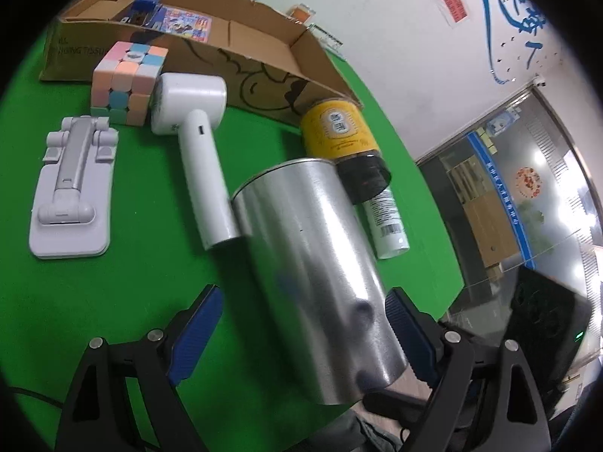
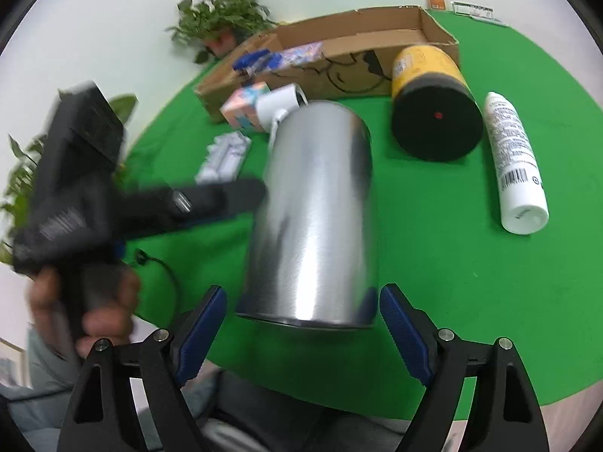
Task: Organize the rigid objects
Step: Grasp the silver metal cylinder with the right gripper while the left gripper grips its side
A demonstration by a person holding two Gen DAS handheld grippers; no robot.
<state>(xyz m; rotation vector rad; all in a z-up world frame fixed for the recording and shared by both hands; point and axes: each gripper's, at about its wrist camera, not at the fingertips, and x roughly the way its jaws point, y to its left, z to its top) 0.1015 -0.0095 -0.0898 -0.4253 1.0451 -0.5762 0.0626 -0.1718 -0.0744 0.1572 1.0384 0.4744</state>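
A shiny metal can point(image 1: 312, 263) lies on its side on the green table point(image 1: 113, 301), its near end at the front edge. My left gripper point(image 1: 301, 324) is open astride it. The left pad point(image 1: 199, 324) stands clear of the can and the right pad point(image 1: 403, 327) sits at its edge. My right gripper point(image 2: 301, 320) is open around the near end of the can point(image 2: 316, 211), with a gap at the left pad point(image 2: 205, 329). The blurred left gripper point(image 2: 211, 196), held in a hand point(image 2: 94, 301), reaches the can's left flank.
A long cardboard box point(image 1: 264, 71) at the back holds a few items. In front of it lie a pastel cube point(image 1: 128, 83), a white hair dryer point(image 1: 196, 143), a grey phone stand point(image 1: 71, 188), a yellow jar point(image 1: 343, 135) and a white bottle point(image 2: 516, 165). Plants point(image 2: 222, 15) stand beyond the table.
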